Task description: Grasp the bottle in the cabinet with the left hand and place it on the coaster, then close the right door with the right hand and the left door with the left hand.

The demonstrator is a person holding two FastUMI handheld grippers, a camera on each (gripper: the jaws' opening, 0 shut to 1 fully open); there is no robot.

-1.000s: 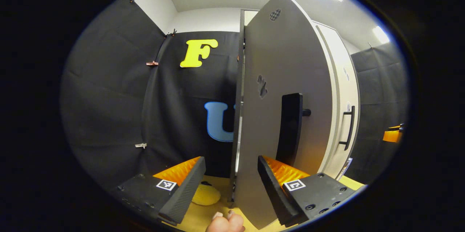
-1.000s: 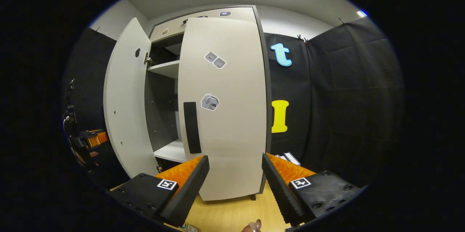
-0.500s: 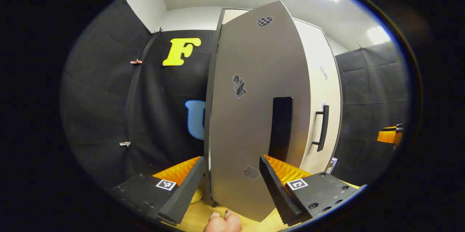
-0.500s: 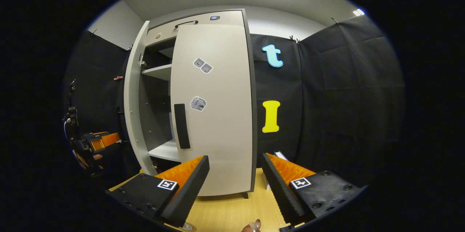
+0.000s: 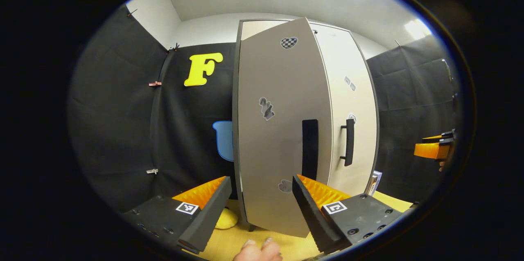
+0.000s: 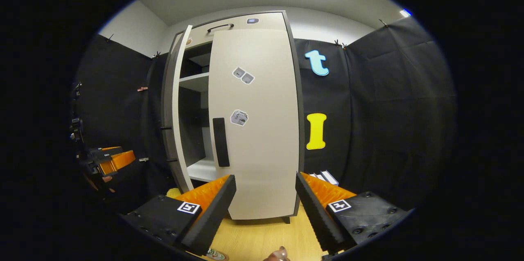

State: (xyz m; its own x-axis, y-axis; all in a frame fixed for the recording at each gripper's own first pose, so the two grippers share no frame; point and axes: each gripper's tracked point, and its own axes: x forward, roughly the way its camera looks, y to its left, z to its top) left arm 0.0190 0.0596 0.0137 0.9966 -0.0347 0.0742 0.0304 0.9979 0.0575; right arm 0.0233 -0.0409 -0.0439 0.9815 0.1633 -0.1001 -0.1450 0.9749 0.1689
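While the left door (image 5: 282, 130) stands only partly shut, its free edge out from the cabinet front in the middle of the left gripper view, the left claw (image 5: 258, 208) sits at the bottom of that frame with its fingers spread wide and nothing between them. The right door (image 5: 348, 113), further right in the same view, looks flush with the cabinet, its dark bar handle (image 5: 348, 142) showing against the pale panel. In the right gripper view the right claw (image 6: 265, 212) is likewise spread and empty at the bottom centre. There the left door appears edge-on at centre left (image 6: 176, 109), with a gap showing the shelves (image 6: 196, 83) inside.

A small round printed object at the bottom edge of the right gripper view (image 6: 215, 254), on the wooden worktop (image 6: 262, 238), may be the bottle's top, but too little shows to be sure. No bottle shows in the open gap of the cabinet, so the bottle step looks finished.

My judgement is that the step in hand is closing the left door. To do it well, the left claw should press flat against the door's outer face near the dark vertical strip (image 5: 310, 148), close to the free edge, and follow the door's arc until it meets the frame. A steady push is better than a shove, lest the door bounce back open.
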